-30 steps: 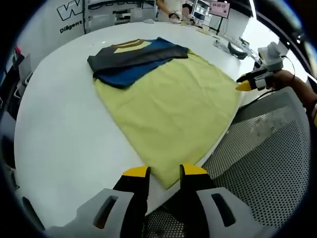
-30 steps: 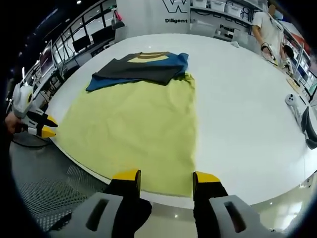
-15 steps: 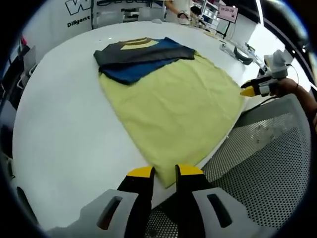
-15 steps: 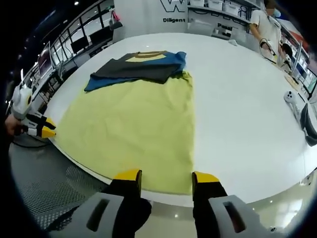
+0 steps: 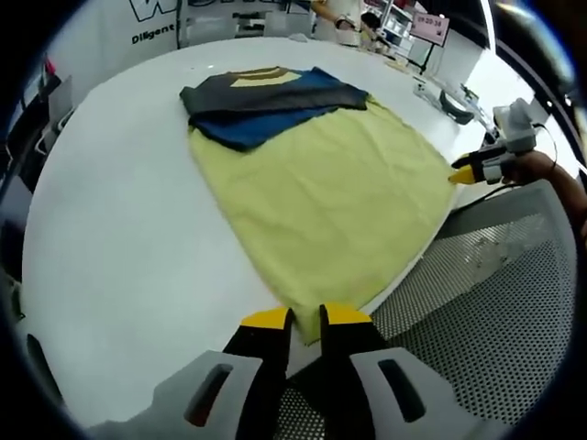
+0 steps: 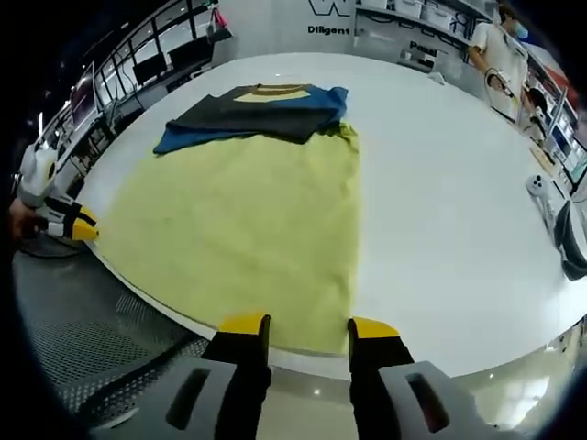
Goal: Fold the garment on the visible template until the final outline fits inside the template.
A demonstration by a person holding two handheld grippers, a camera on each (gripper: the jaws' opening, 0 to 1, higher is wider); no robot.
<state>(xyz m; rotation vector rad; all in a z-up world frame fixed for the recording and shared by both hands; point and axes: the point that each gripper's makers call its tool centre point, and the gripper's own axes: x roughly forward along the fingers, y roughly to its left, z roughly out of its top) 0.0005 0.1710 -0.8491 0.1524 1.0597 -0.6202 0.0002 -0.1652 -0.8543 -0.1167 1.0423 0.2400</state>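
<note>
Garment (image 5: pixel 312 192) hem lies ahead of both part-open tools (image 5: pixel 305 318) (image 6: pixel 296 324); uneven grasps at bench (image 5: pixel 119 247) edge could skew the fold.

White round table (image 5: pixel 110 229), perforated grey mesh surface (image 5: pixel 495 312) beside its edge. Shelving (image 6: pixel 174 55) behind. Possibly a phone (image 6: pixel 538 185) near the rim.
</note>
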